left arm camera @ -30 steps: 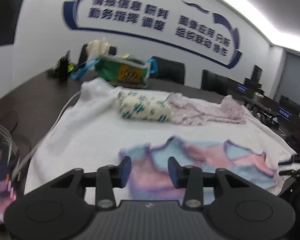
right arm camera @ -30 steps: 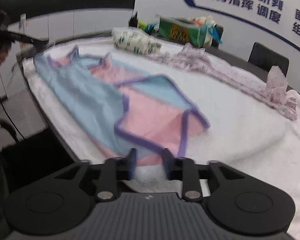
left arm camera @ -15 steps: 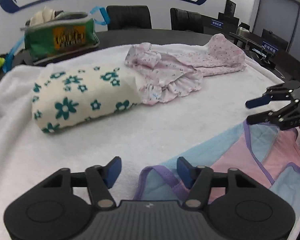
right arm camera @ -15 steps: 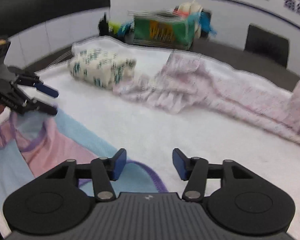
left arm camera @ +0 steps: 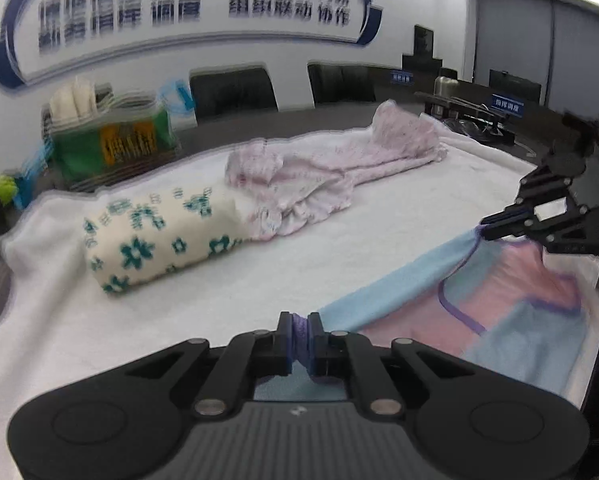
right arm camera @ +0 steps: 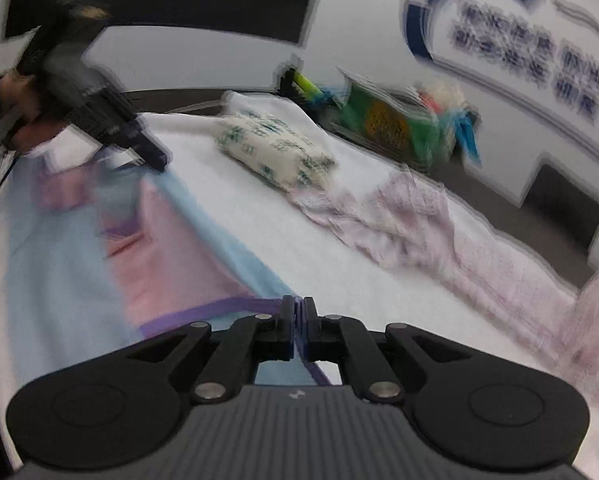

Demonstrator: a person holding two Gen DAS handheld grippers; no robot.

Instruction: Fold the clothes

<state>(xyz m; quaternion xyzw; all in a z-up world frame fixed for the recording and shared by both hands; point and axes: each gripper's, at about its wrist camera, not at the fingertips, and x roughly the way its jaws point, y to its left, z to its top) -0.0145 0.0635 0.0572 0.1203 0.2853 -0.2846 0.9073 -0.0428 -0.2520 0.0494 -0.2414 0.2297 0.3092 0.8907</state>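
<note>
A blue and pink garment with purple trim lies on the near part of the white towel. My left gripper is closing its jaws on a bunch of the purple trim, and the pads press it. In the same view my right gripper pinches the garment's blue edge at the far right, so the edge runs taut between the two. In the right wrist view the right gripper is closing tight on the purple hem of the garment. The left gripper shows blurred at upper left, in a hand.
A rolled cream bundle with green flowers and a crumpled pink dotted garment lie further back on the towel. A green bag stands behind them on the dark table, with black chairs along the wall.
Both grippers have gone from open to shut on the garment's trim. Both have swung across the towel, and the blue edge between them is now pulled straight.
</note>
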